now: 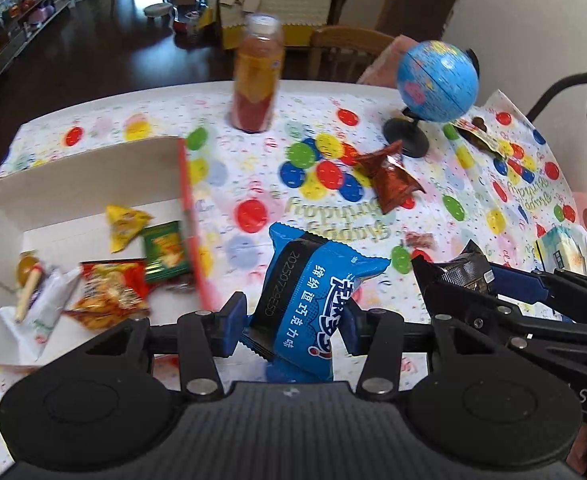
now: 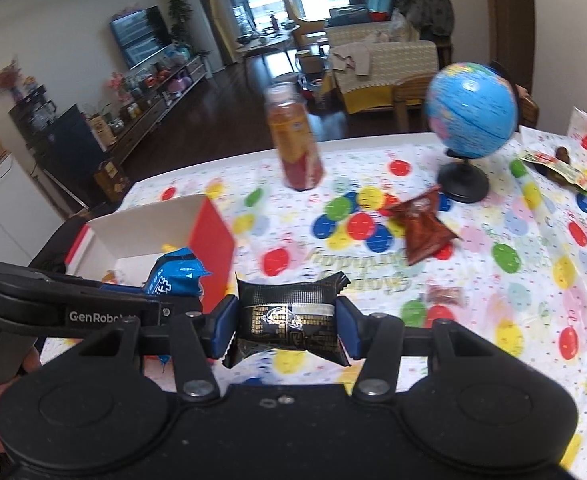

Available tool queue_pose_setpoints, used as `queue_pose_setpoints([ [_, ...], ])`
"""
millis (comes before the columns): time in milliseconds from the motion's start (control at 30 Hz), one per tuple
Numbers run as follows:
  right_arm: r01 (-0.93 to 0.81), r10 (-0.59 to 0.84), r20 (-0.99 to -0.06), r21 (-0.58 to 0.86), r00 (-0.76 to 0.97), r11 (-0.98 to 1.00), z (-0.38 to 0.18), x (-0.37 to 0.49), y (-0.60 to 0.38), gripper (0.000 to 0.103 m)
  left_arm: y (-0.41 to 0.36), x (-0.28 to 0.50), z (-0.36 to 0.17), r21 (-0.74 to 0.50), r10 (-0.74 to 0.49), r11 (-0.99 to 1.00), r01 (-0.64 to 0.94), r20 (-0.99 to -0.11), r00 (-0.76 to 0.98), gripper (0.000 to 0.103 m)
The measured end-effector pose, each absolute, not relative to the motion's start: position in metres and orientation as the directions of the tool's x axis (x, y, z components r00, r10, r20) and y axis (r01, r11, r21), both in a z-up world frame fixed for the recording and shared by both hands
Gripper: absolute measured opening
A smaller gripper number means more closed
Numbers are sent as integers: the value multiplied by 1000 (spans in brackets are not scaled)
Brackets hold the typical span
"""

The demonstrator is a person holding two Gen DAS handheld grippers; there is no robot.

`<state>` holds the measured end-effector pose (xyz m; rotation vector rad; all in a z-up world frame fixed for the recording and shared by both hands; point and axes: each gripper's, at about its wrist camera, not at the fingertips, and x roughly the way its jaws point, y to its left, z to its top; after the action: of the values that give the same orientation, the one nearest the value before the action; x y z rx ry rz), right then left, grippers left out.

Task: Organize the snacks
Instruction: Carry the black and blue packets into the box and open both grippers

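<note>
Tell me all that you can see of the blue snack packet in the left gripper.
The blue snack packet is a glossy, pillow-shaped plastic wrapper with crimped ends, a black band with a printed code, and white characters. It stands roughly upright, slightly tilted, pinched at its lower half by the left gripper, whose blue pads press both its sides. It is held above the tablecloth, just right of the open box. Nothing else touches it.

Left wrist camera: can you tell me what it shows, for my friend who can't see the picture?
The left gripper pinches a blue snack packet above a balloon-print tablecloth. To its left an open white box holds several snacks; a drink bottle, a globe and a brown packet sit farther back.
</note>
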<state>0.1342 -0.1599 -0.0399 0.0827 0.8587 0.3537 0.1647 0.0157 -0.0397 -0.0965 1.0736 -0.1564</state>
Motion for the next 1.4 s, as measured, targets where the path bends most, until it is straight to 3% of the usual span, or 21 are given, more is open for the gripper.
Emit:
queue_pose_setpoints([
  [767, -421, 394, -741, 164, 545, 892, -39, 130, 4, 51, 190, 140, -20, -131, -63, 987, -90, -843, 534, 47],
  [1400, -407, 313, -816, 105, 486, 907, -102, 206, 63, 52, 250, 216, -80, -64, 7, 986, -153, -907, 422, 47],
])
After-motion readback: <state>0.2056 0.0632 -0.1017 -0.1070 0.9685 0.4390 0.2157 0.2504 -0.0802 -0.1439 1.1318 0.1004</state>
